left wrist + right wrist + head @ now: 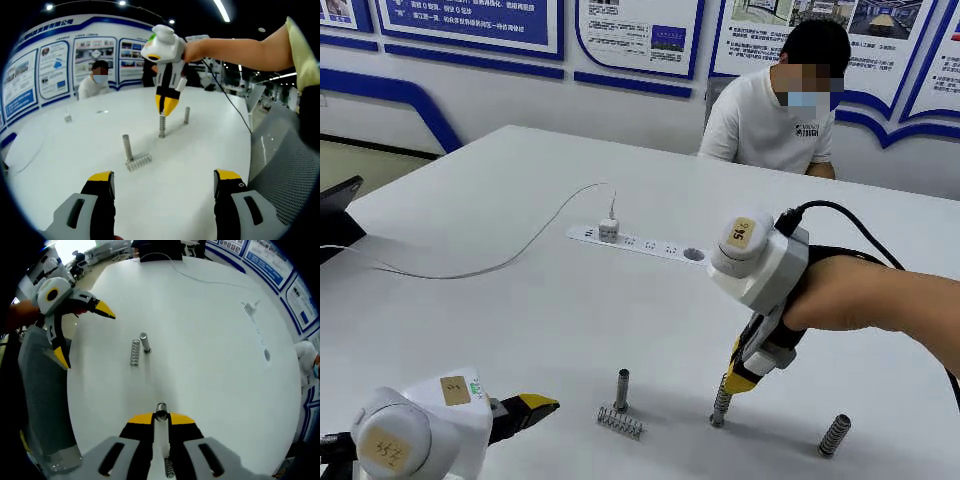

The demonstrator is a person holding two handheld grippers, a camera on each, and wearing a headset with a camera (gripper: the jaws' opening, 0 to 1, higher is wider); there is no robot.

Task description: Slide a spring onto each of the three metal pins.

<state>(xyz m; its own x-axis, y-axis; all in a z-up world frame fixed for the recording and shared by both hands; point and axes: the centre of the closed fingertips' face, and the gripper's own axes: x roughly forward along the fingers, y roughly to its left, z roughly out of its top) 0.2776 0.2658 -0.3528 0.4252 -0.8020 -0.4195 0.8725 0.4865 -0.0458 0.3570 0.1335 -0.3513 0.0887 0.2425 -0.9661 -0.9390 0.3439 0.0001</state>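
Pressing a spring down over the middle pin, with one pin left to fit.

The right gripper [740,381] is clenched on the upper end of the middle spring [722,402], which stands on the middle pin [162,132]. It should probably push straight along the pin so the coils do not bind. The left gripper [164,176] hangs released near the bare pin [622,386], where a loose spring [620,422] lies touching its foot. The far pin [835,434] already wears its spring.

Bright, even overhead light for you here; ceiling lights [222,10] flare in the left gripper view, a faint soft shadow beside your right gripper [738,383], fisheye bending both gripper views' edges.
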